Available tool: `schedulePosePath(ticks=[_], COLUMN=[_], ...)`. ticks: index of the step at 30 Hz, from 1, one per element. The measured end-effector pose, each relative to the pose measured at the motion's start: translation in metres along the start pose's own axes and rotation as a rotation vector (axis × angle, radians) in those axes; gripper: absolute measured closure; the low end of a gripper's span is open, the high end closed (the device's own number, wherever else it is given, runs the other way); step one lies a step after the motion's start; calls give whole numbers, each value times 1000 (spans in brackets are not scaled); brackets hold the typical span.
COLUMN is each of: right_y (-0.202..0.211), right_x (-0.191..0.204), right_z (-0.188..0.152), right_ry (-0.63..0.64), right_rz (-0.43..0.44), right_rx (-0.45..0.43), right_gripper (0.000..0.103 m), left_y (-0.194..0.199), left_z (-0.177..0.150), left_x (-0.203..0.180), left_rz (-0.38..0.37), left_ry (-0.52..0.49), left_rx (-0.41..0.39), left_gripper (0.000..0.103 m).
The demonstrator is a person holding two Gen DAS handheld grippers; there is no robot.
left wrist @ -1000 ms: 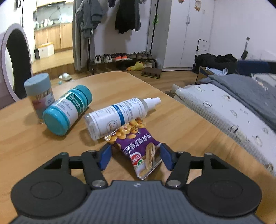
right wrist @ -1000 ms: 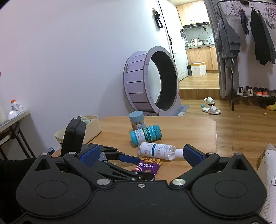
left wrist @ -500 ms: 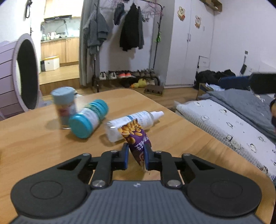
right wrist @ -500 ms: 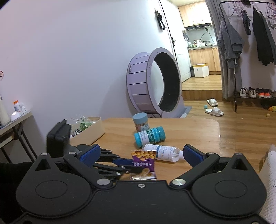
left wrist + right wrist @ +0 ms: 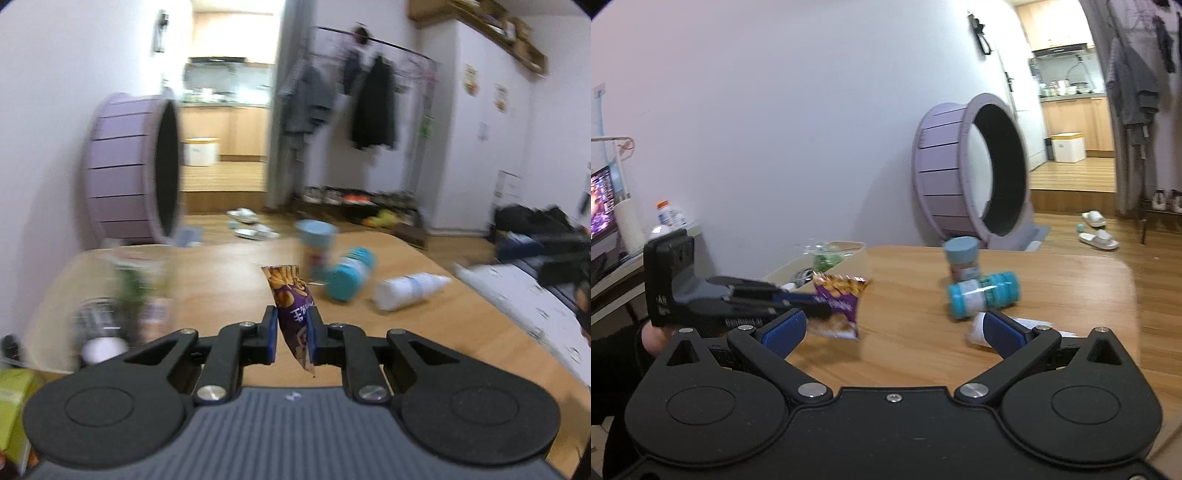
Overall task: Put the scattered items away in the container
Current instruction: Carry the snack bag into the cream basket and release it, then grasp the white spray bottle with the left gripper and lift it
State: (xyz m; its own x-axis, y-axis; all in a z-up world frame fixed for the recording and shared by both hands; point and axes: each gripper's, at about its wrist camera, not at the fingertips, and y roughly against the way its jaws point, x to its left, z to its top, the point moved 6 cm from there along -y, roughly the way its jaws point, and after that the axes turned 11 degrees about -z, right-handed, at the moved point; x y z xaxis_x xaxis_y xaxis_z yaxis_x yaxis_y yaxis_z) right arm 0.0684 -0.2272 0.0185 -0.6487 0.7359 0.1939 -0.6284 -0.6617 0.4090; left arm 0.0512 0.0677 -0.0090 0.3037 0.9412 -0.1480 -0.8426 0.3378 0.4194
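Note:
My left gripper (image 5: pixel 291 338) is shut on a purple peanut snack packet (image 5: pixel 293 314) and holds it above the wooden table (image 5: pixel 229 280). The packet also shows in the right wrist view (image 5: pixel 838 302), held by the left gripper (image 5: pixel 816 301) near the beige container (image 5: pixel 857 254), which shows blurred at the left in the left wrist view (image 5: pixel 122 295). On the table lie a teal-capped bottle (image 5: pixel 982 293), a white bottle (image 5: pixel 410 290) and an upright grey-lidded jar (image 5: pixel 961 258). My right gripper (image 5: pixel 892 332) is open and empty.
A purple exercise wheel (image 5: pixel 975 173) stands on the floor beyond the table. A bed (image 5: pixel 532 295) lies at the table's right side. A side desk with a monitor and bottle (image 5: pixel 668 218) is at the far left. A green box (image 5: pixel 13 406) sits at the lower left.
My left gripper closed on the snack packet, lifted it off the table and swung left toward the container. The right gripper stayed open and shifted slightly.

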Motion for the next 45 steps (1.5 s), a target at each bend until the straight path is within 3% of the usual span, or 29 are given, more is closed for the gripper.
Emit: schedulePosePath(ticks=[6,14,17,22,27,30,36,42,45], right_y=[-20,-34,-36,-40,-38,-33,-15,-2,3], right_x=[33,61,68,69,59,47,12,-15,-22], right_z=[0,-7,-7,-5,-3,-1,6,5,3], right_ry=[22,57,63,58,45,30,-15,-39,-36], right_rz=[80,137,143,135,108,76,-8,-80,-97], right_rx=[18,56,63,62,50,39,-2,-15,-16], right_gripper=[0,0,0,0,0,0,0,0,0], left_y=[31,17,7,18,15,2,-51,-105,-123], left_z=[12,16,13,13,19,23,18,10,8], left_x=[50,81,81,81,58,31,-21,-41,-61], left_rz=[117,202,214,200,143,73,-60,-137,-213], left_ry=[57,44,45,71,53,23,-45,-35,-69], left_rx=[-40,9,57,22,11,13,64,99,109], left_gripper=[88,87,81,64,60,59,59,59,58])
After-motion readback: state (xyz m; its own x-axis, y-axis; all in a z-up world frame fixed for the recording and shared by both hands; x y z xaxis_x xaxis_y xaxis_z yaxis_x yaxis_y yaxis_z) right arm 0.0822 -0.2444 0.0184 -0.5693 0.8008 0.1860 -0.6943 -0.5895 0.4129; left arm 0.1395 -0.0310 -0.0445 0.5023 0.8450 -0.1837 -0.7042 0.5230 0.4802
